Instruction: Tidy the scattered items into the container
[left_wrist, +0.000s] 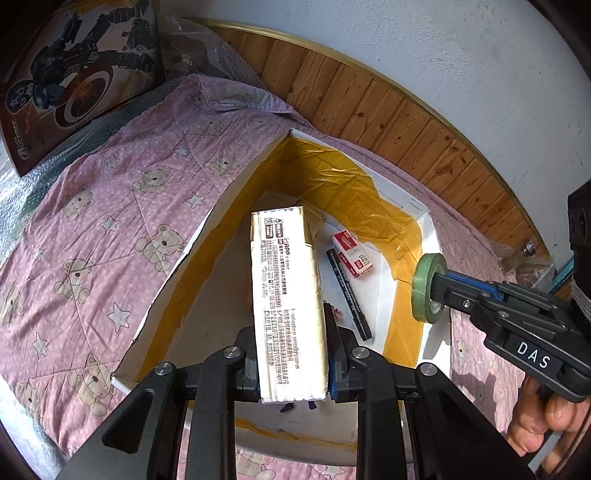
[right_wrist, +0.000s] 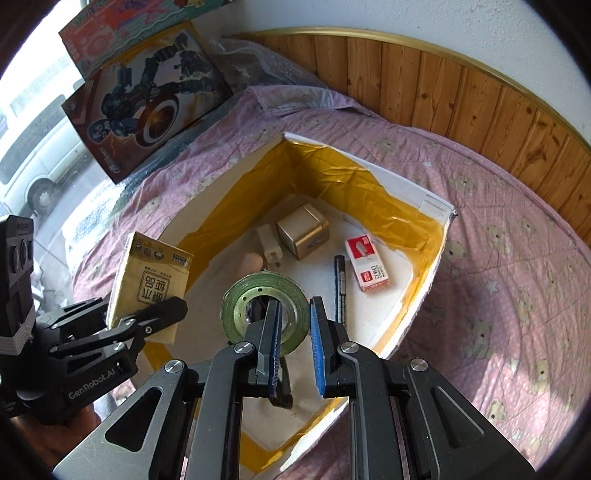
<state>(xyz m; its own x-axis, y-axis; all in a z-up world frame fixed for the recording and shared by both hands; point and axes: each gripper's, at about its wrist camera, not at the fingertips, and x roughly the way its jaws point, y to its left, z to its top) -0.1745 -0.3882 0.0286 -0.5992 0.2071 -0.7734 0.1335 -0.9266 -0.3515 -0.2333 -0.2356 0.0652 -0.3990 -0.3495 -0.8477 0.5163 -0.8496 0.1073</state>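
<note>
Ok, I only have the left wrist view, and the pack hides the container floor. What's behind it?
Observer: A gold box sits near the far corner, with a white plug beside it.
Operator: How does the right gripper hold the tape?
Observer: The right gripper has one finger through the hole of the tape and the other outside the ring.
Operator: Where is my pack over the container?
Observer: The pack hangs by the left wall of the container, not over the middle.
</note>
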